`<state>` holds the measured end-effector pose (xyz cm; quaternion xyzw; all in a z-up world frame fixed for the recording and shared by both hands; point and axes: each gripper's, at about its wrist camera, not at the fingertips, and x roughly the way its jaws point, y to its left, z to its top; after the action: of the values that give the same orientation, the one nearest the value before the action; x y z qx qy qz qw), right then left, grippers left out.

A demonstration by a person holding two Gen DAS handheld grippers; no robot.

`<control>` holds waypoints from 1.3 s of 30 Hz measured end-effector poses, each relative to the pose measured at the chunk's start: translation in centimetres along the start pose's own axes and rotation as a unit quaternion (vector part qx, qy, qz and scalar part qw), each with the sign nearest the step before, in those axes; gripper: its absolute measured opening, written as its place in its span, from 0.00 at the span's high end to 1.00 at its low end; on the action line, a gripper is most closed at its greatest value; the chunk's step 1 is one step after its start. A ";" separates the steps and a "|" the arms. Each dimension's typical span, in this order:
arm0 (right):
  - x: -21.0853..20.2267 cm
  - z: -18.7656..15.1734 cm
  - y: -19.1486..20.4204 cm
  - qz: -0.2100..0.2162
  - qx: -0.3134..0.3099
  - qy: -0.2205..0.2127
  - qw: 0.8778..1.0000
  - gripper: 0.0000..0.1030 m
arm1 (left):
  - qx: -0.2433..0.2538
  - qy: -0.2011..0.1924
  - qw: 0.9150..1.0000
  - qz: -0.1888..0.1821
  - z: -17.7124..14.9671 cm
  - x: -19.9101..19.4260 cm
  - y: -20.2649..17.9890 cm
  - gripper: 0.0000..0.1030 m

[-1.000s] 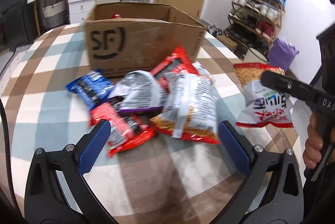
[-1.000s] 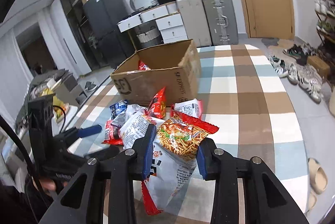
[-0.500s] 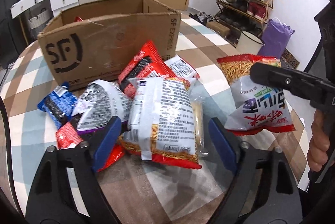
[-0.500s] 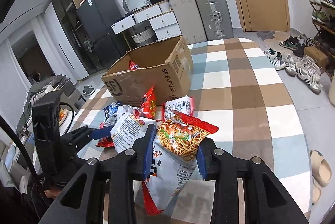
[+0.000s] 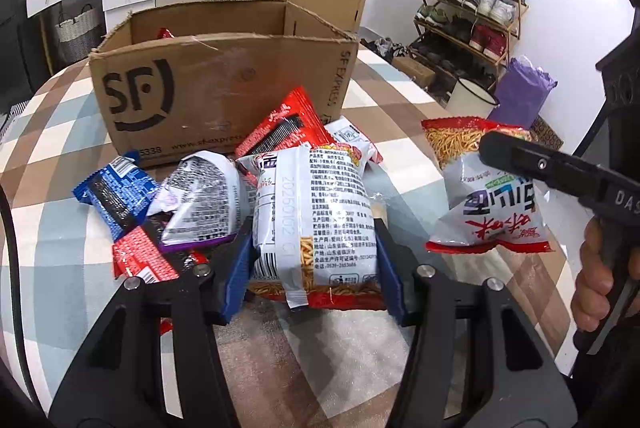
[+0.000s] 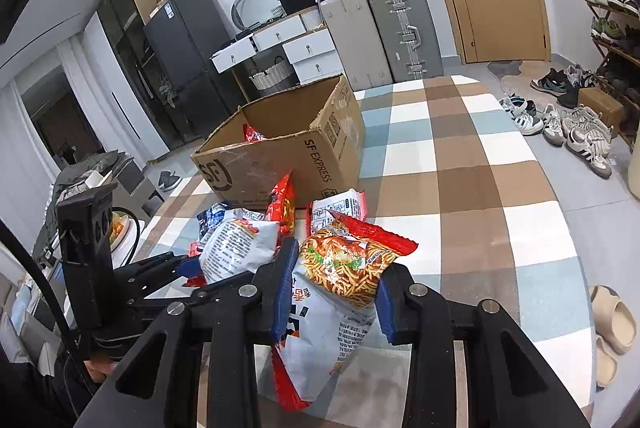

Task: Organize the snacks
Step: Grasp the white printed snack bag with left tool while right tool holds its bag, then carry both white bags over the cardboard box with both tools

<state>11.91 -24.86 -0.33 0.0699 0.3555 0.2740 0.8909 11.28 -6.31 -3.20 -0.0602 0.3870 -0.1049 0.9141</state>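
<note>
An open cardboard box marked SF stands on the checked table, with a red packet inside. In front of it lies a pile of snack packets. My left gripper is shut on a white noodle snack bag at the front of the pile. My right gripper is shut on a red and white noodle bag and holds it above the table, right of the pile; that bag also shows in the left wrist view. The box also shows in the right wrist view.
The pile holds a blue packet, a silver and purple bag, red packets and a small white one. The checked tablecloth stretches right of the box. Suitcases, drawers and shoe racks stand behind the table.
My left gripper moved forward to the pile and closed its jaws on the white noodle snack bag. My right gripper kept holding its bag almost still.
</note>
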 end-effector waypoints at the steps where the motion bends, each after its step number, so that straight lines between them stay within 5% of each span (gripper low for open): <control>1: 0.0 0.0 0.1 0.001 -0.001 -0.002 1.000 0.66 | -0.002 -0.003 1.000 0.000 0.1 -0.4 0.2 0.49; 22: 0.4 4.7 3.4 0.033 -0.028 -0.053 0.998 0.66 | -0.029 -0.097 0.994 0.043 5.0 -8.9 5.4 0.49; 39: 0.7 10.0 4.6 0.028 -0.031 -0.085 0.996 0.66 | -0.038 -0.135 0.988 0.068 10.6 -10.7 7.6 0.49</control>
<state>17.02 -19.92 8.11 0.0756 0.2679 0.3029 0.9115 12.80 3.93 10.12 -0.0825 0.2668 -0.0188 0.9600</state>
